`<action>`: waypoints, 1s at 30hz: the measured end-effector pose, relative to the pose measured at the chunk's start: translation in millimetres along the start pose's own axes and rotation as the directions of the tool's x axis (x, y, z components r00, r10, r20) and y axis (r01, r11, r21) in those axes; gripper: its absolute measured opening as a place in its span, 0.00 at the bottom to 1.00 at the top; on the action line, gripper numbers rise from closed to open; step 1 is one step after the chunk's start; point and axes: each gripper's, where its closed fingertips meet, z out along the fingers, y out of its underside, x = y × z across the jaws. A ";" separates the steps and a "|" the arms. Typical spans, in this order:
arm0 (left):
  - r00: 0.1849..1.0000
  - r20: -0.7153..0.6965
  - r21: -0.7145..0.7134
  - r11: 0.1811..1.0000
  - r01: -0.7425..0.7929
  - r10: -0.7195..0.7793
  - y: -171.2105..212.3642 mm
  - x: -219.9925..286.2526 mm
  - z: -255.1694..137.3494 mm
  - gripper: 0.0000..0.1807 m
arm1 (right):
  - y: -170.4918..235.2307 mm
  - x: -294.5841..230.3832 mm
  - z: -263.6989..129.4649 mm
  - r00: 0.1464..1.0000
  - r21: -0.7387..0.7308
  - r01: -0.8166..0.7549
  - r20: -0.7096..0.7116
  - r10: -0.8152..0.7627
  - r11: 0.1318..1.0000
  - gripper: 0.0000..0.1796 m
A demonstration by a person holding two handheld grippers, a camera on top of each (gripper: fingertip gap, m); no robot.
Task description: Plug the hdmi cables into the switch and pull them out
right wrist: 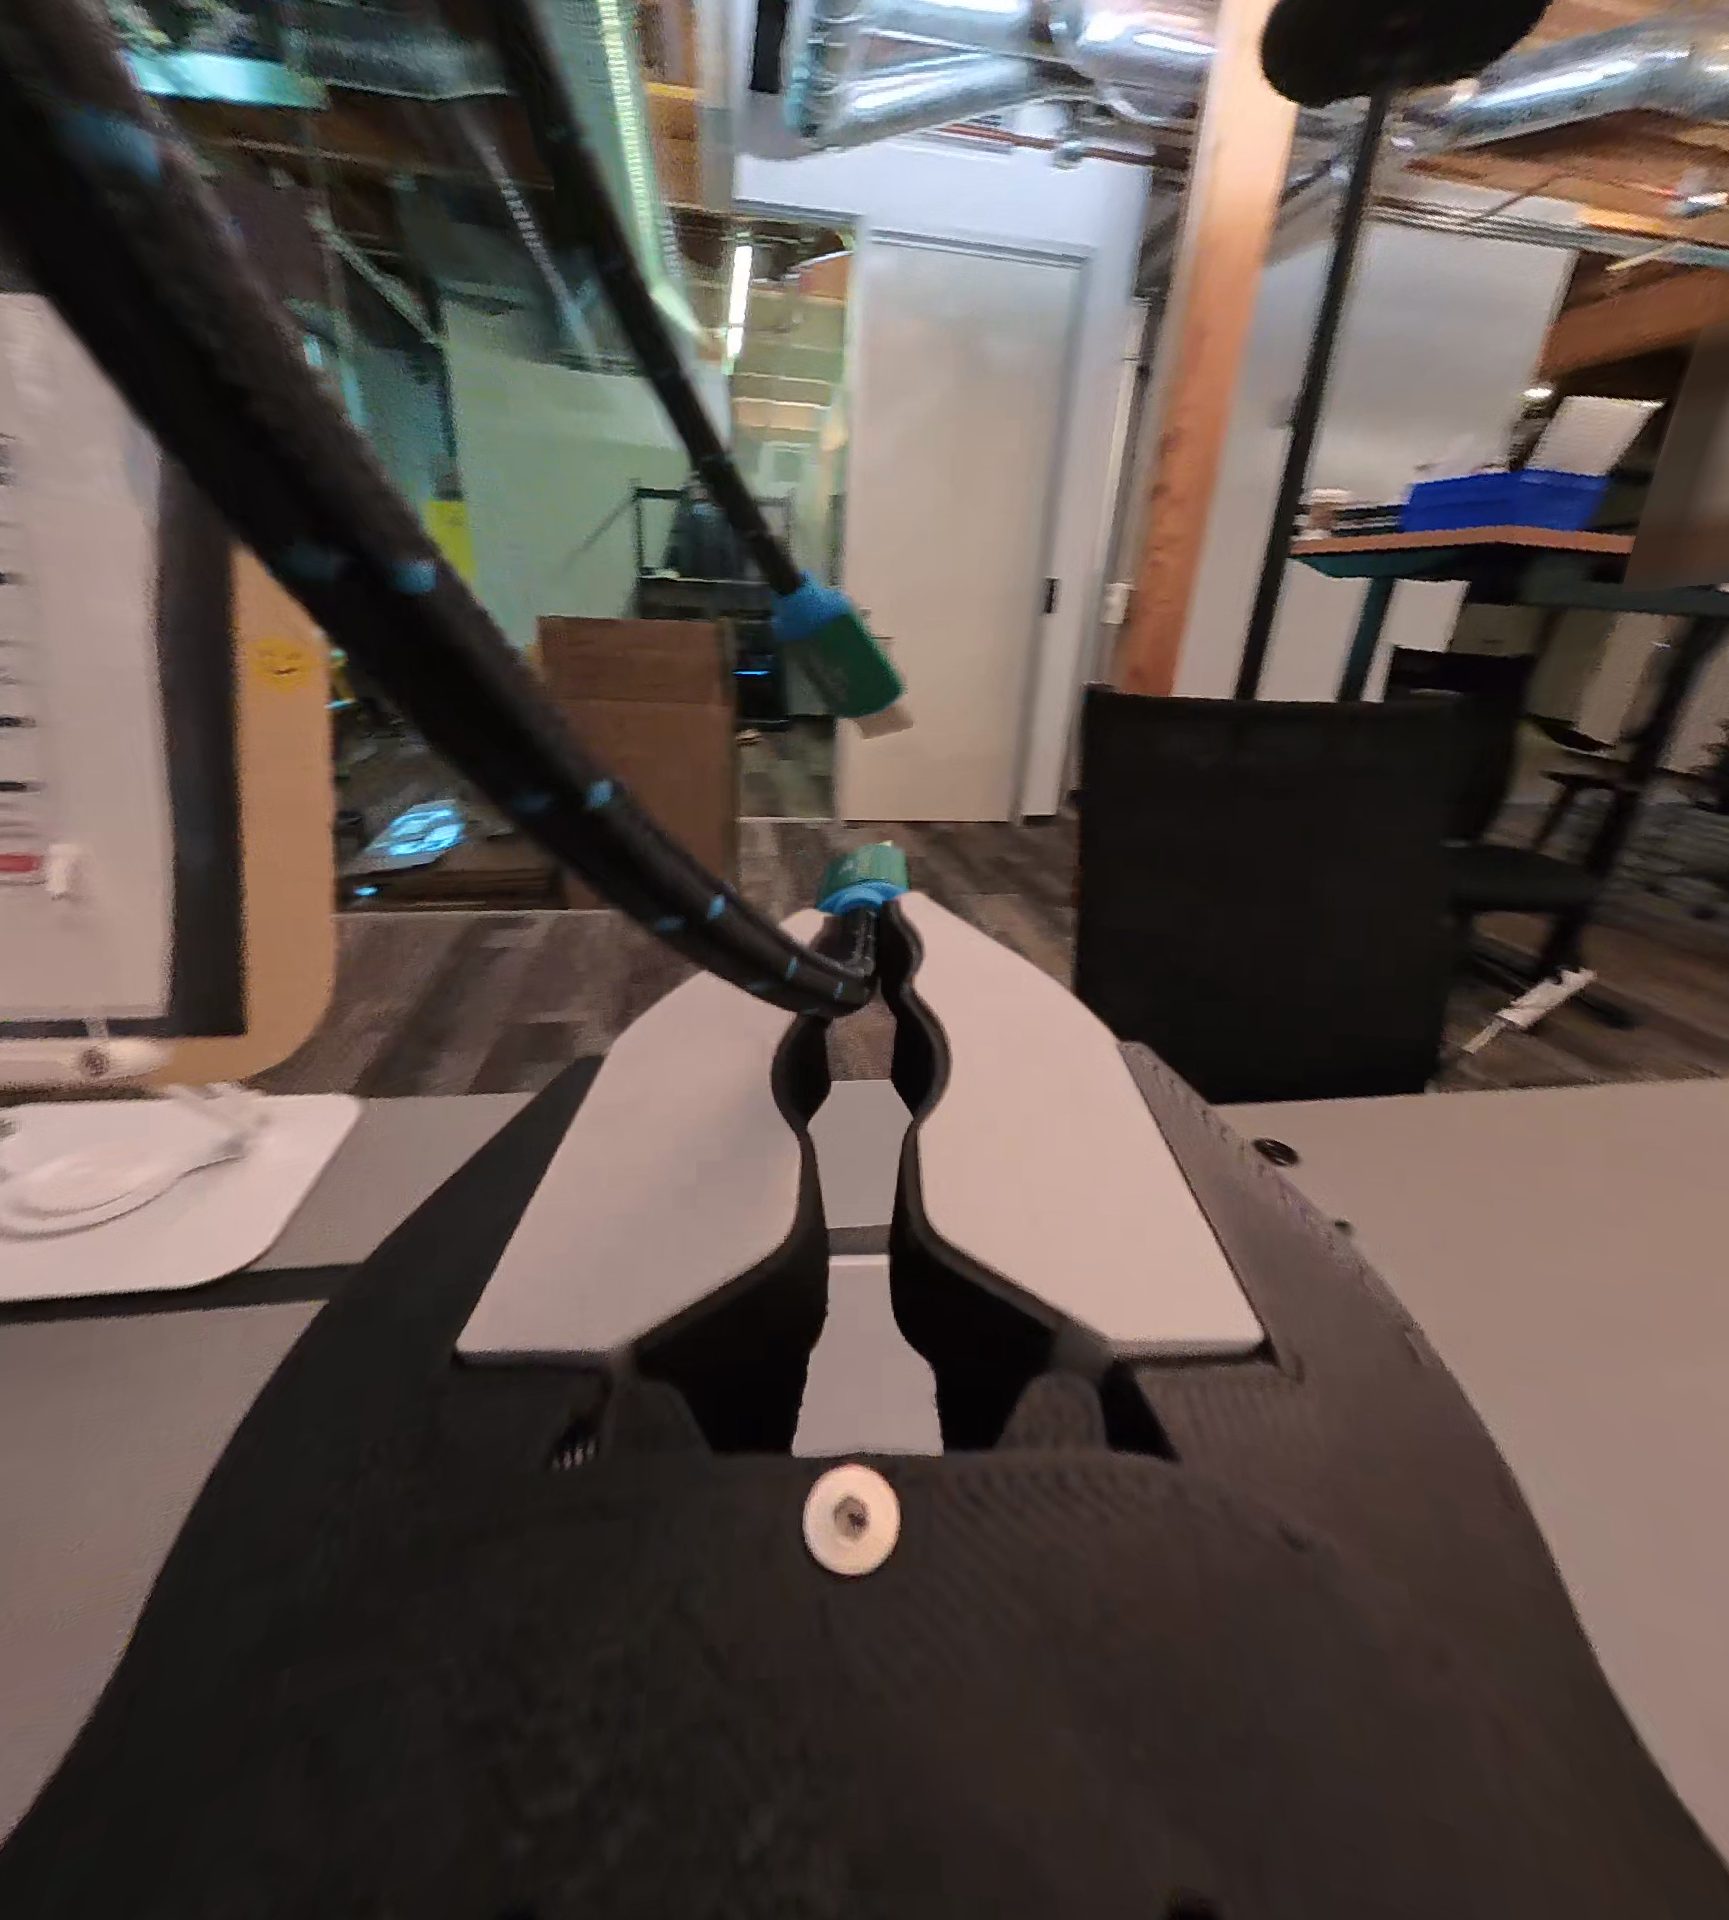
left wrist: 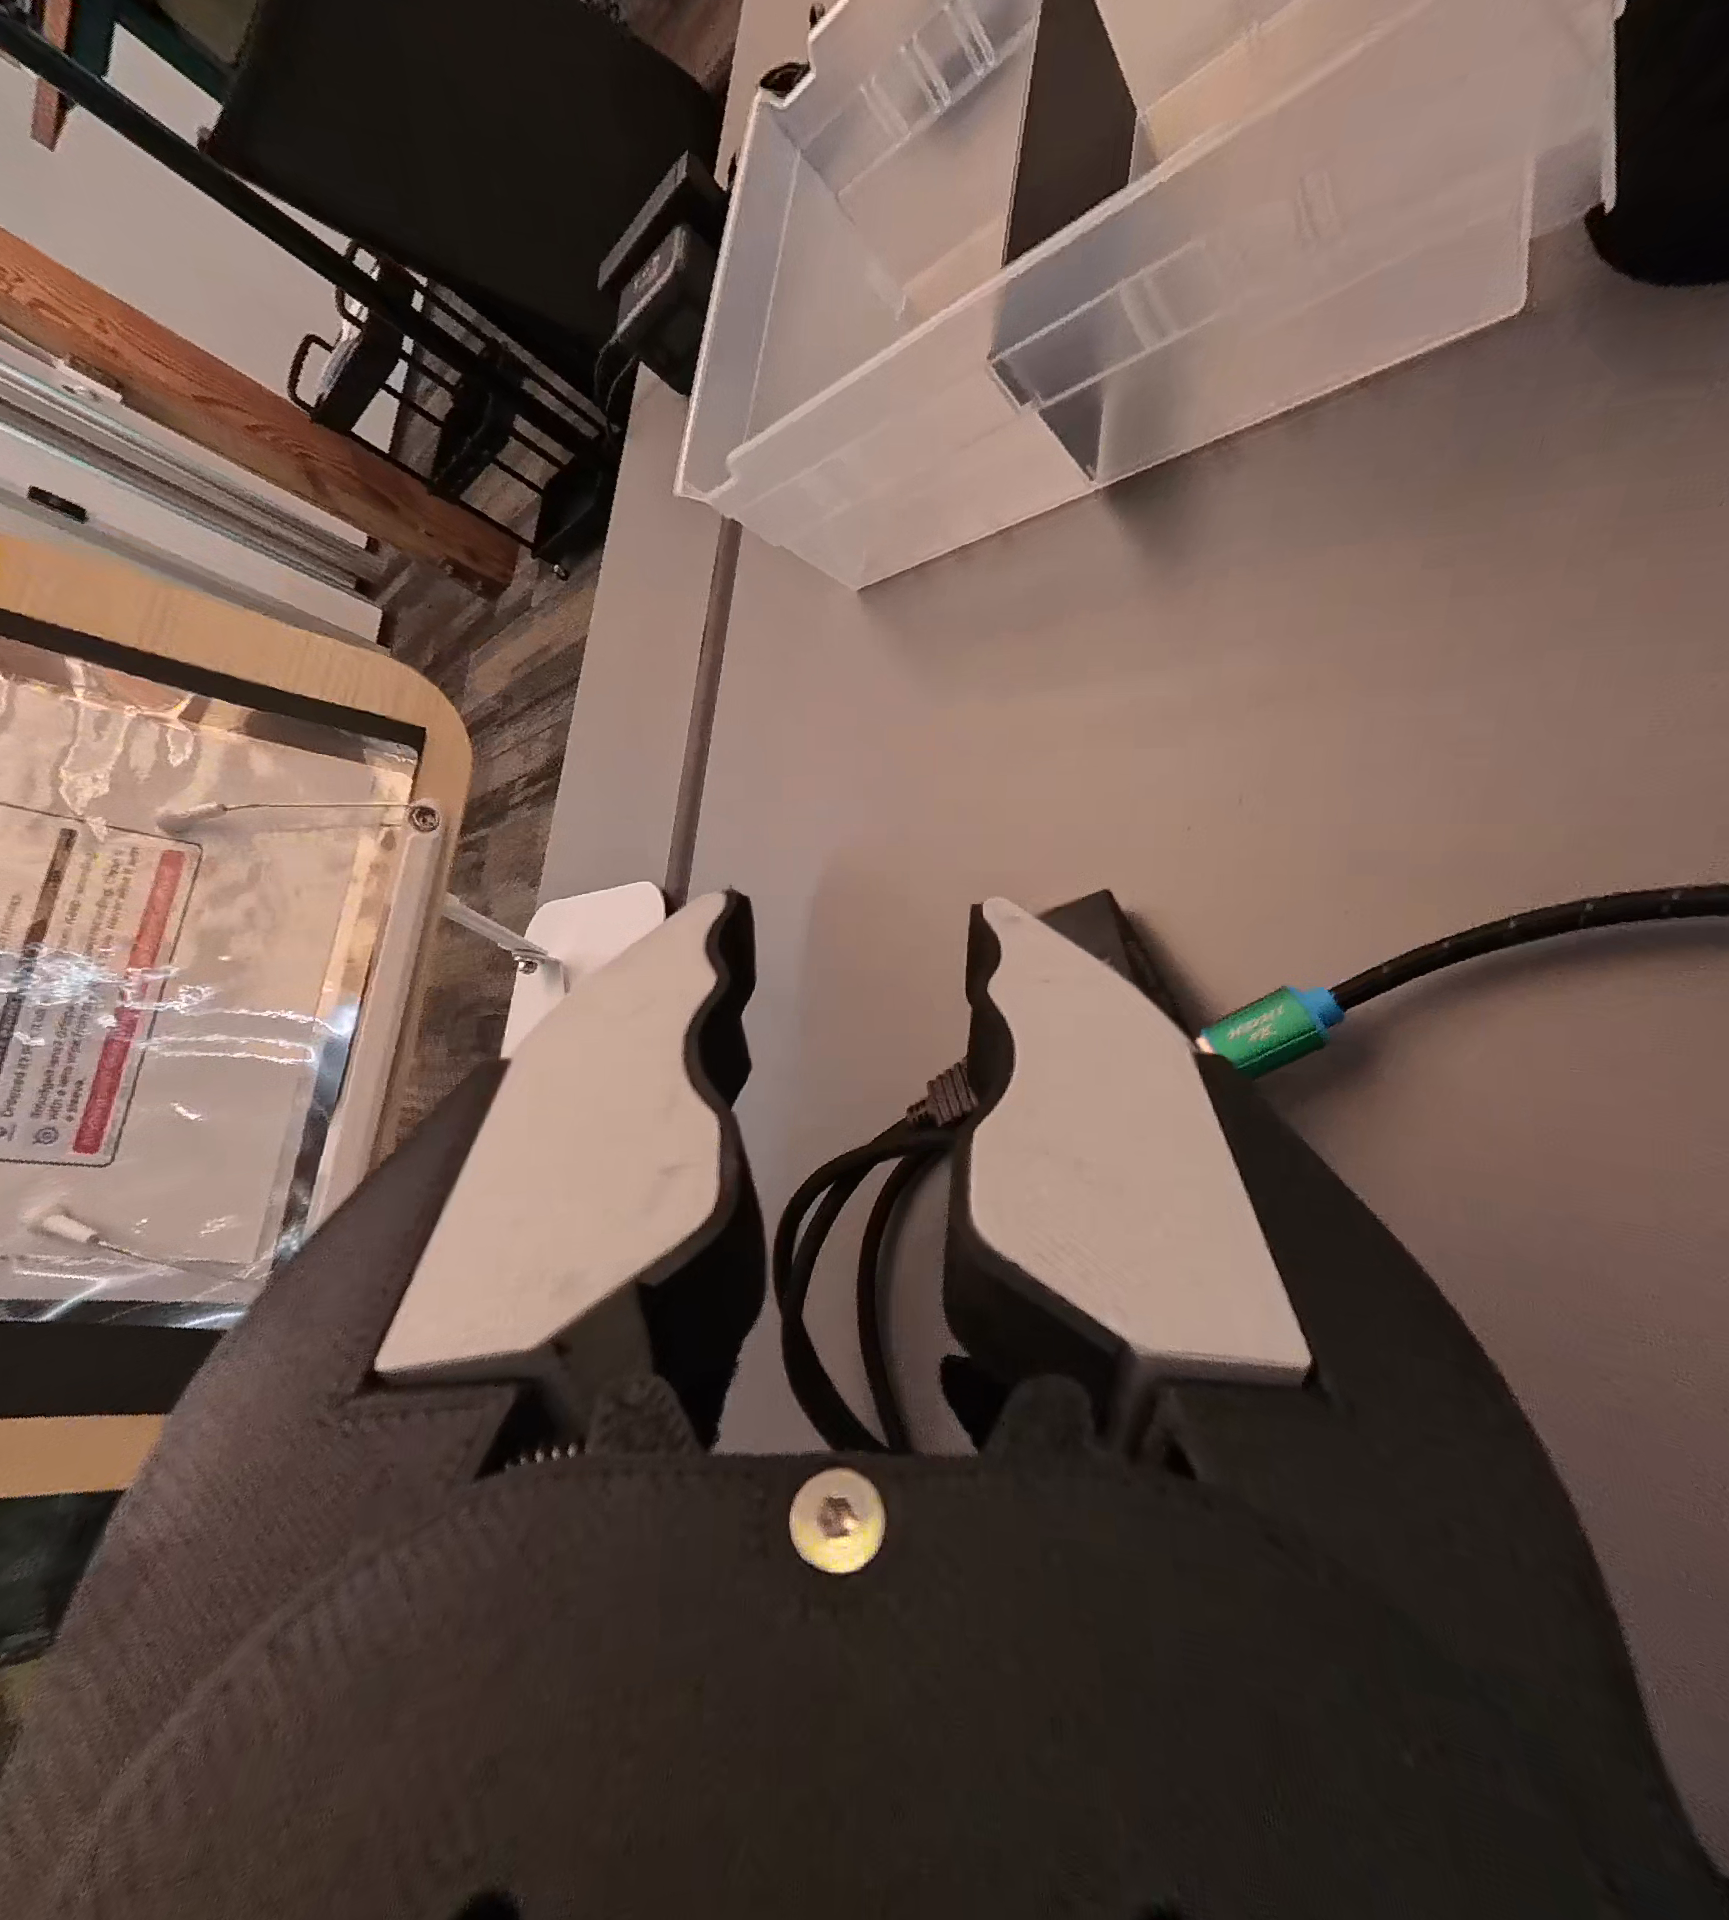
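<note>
Right wrist view: the right hand-held gripper (right wrist: 865,935) is raised above the counter (right wrist: 1566,1299), pinching a braided HDMI cable (right wrist: 486,717) just behind its green plug (right wrist: 868,871).

Its fingers point level, out toward the room, drawn narrow with the tips nipped on the cable's neck; the cable arcs up and away to the upper left; a second green plug (right wrist: 844,665) on another black cable hangs free in the air above; a white pad (right wrist: 247,1195) lies on the counter at the left; in the left wrist view the left hand-held gripper (left wrist: 855,925) tilts down over the counter (left wrist: 1255,727) with its fingers spread wide and holding nothing; the black switch (left wrist: 1120,935) lies partly hidden behind its right finger, a green plug (left wrist: 1265,1034) set at its side and thin black leads (left wrist: 839,1226) looping beneath; clear plastic bins (left wrist: 943,364) sit farther back.
</note>
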 end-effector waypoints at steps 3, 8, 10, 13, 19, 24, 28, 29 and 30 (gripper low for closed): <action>0.999 -0.002 0.018 0.999 0.035 -0.035 -7.9 0.1 0.1 0.21 | 5.0 32.0 -4.5 0.997 0.012 -0.026 -0.078 0.027 1.000 0.04; 0.996 -0.004 0.061 0.994 0.092 -0.092 -20.1 0.2 -4.4 0.21 | 10.6 51.3 -6.9 0.992 0.022 -0.048 -0.119 0.051 0.999 0.04; 0.995 0.000 0.059 0.993 0.103 -0.103 -21.6 0.4 -5.7 0.21 | 10.6 52.8 -7.2 0.991 0.027 -0.058 -0.117 0.061 0.998 0.04; 0.994 0.001 0.064 0.992 0.110 -0.110 -24.5 3.3 -8.3 0.21 | 10.3 54.3 -7.6 0.991 0.031 -0.062 -0.117 0.066 0.998 0.04; 0.993 -0.005 0.075 0.990 0.122 -0.122 -26.7 8.3 -13.3 0.20 | 10.6 54.2 -7.2 0.992 0.029 -0.057 -0.112 0.060 0.998 0.04; 0.992 -0.004 0.095 0.987 0.129 -0.129 -29.6 6.1 -16.9 0.20 | 13.7 49.3 -4.0 0.994 0.012 -0.033 -0.106 0.034 0.999 0.04; 0.991 0.005 0.083 0.988 0.134 -0.135 -23.8 5.4 -19.1 0.21 | 15.2 43.9 -1.7 0.995 0.003 -0.015 -0.095 0.015 1.000 0.04; 0.990 0.013 0.070 0.988 0.137 -0.138 -19.3 4.3 -19.9 0.21 | 15.1 42.9 -1.5 0.996 0.002 -0.008 -0.094 0.008 1.000 0.04; 0.989 0.026 0.052 0.988 0.143 -0.144 -13.2 2.8 -20.6 0.21 | 15.1 41.8 -1.3 0.996 0.000 -0.001 -0.093 0.001 1.000 0.04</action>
